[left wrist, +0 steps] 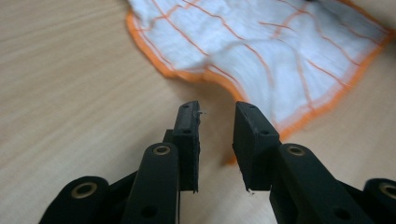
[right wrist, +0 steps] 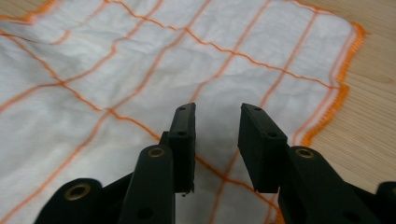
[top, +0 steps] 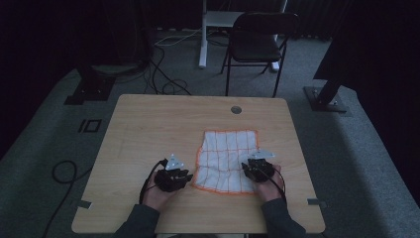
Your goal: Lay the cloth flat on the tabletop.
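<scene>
A white cloth with an orange grid and orange hem lies rumpled on the wooden table, right of centre. My left gripper sits low on the table at the cloth's near left edge. In the left gripper view the cloth's orange hem lies just ahead of my left gripper, whose jaws stand open over bare wood with nothing between them. My right gripper hovers over the cloth's near right part. Seen from the right gripper view, it is open above the cloth, gripping nothing.
A round cable hole sits near the table's far edge. A black chair stands beyond the table on grey carpet. Cables trail on the floor at the far left. Bare wood spreads left of the cloth.
</scene>
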Demonstrator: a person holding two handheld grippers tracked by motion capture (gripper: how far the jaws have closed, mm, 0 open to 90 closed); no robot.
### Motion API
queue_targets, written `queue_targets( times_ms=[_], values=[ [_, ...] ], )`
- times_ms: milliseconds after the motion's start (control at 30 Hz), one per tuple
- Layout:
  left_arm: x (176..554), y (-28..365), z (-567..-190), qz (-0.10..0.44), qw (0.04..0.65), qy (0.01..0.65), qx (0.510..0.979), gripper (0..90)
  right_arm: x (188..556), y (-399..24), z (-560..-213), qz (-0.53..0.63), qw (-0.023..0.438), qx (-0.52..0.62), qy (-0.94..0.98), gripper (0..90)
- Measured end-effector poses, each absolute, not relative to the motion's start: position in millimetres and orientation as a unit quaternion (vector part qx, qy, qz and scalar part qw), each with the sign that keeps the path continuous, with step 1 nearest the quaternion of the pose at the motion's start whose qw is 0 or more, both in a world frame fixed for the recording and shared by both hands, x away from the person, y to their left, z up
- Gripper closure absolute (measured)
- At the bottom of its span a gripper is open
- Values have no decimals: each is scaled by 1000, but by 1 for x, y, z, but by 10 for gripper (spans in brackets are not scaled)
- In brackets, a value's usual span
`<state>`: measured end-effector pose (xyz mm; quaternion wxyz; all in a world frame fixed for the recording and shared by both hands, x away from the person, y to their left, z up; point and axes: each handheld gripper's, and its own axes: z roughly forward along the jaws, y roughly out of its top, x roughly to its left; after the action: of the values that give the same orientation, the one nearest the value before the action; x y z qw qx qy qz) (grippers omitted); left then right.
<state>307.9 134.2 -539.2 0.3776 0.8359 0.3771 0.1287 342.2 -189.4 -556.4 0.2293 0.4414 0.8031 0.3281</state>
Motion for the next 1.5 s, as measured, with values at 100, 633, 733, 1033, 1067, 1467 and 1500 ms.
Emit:
queue_targets(
  times_ms=[100,633,733,1033,1067,1467,1500],
  values=[
    [316,132,-539,135,373,382,835,702,342,-193,-558,323,230,444,804,652],
    [393,105,-552,169,348,415,823,698,338,-210,-569,301,216,460,806,698],
    [401,102,-553,170,345,420,822,712,338,-211,-569,302,216,461,806,699],
    [425,88,-562,166,331,431,823,720,335,-215,-570,310,212,465,802,699],
    [426,86,-562,164,329,433,823,719,335,-215,-571,310,212,465,802,699],
    [426,80,-564,165,331,431,823,814,334,-217,-571,314,210,466,800,694],
    [426,79,-564,161,333,432,822,856,334,-217,-571,314,210,466,800,693]
  ],
)
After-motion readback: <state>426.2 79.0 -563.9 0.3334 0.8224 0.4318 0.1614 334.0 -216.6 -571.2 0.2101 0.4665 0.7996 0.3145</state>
